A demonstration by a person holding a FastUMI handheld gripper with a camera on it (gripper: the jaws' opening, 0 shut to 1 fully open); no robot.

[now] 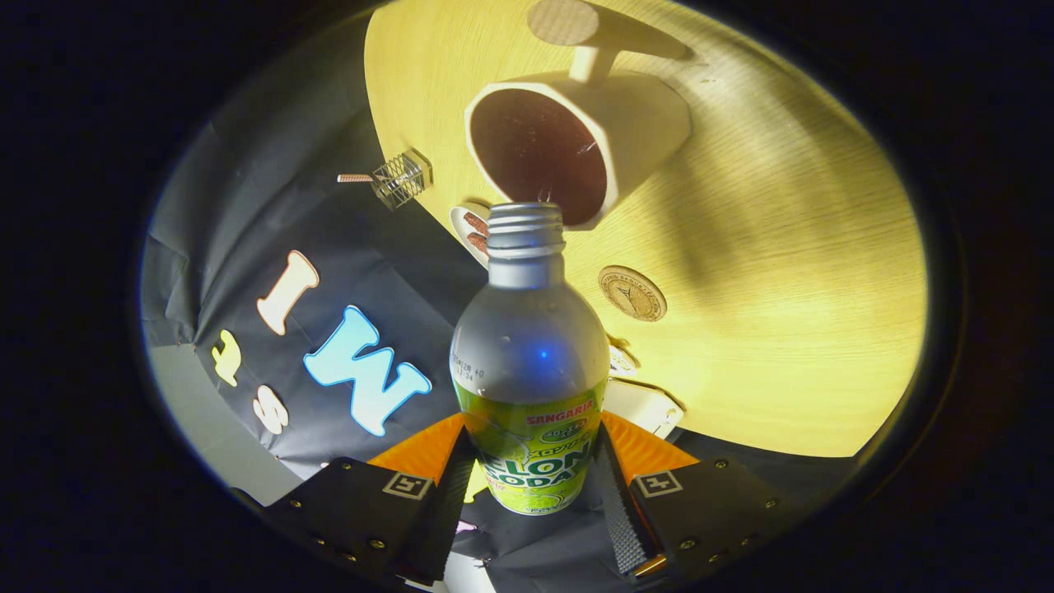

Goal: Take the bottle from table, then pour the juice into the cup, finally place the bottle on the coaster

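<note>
Pouring stage, seen along the gripper (531,486): both fingers are clamped on the lower, labelled body of the bottle (529,362), one on each side, so the bottle is held off the table (782,247) and tipped with its open, threaded neck pointing at the mouth of the cup (568,144). The neck sits just short of the cup's rim. The cup's inside looks dark; whether that is juice or shadow cannot be told, and no stream is visible at the neck. Judged from this, the pick-up is done, the pour is under way or about to begin, and setting the bottle down is left. The round coaster (632,293) lies bare on the table, beside the bottle's neck and near the cup. The bottle's green label reads "SANGARIA" with "SODA" beneath it and a partly covered word ending "ELON"; small printed code on the bare metal shoulder is too fine to make out.
</note>
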